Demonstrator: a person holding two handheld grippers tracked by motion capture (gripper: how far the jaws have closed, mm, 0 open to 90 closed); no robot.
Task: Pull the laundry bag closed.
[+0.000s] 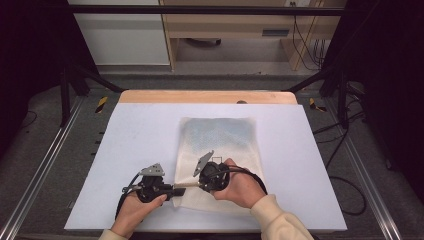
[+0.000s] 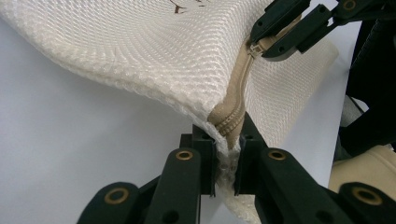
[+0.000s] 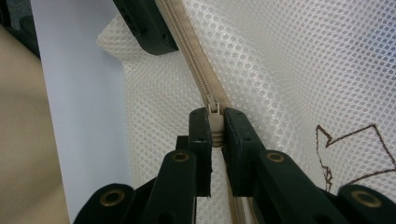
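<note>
The left gripper [image 2: 227, 156] clamps the mesh bag's [image 1: 220, 137] near corner; the right gripper [image 3: 216, 126] pinches the zipper pull [image 3: 213, 114]. A crooked tug could slip the pull free or jam the zip.

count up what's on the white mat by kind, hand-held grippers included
mesh bag: 1, cream, with a tan zipper along its near edge
zipper pull: 1, pinched by the right hand-held gripper
hand-held grippers: 2, the left hand-held gripper clamped on the bag's zipper end
white mat: 1
total: 5
</note>
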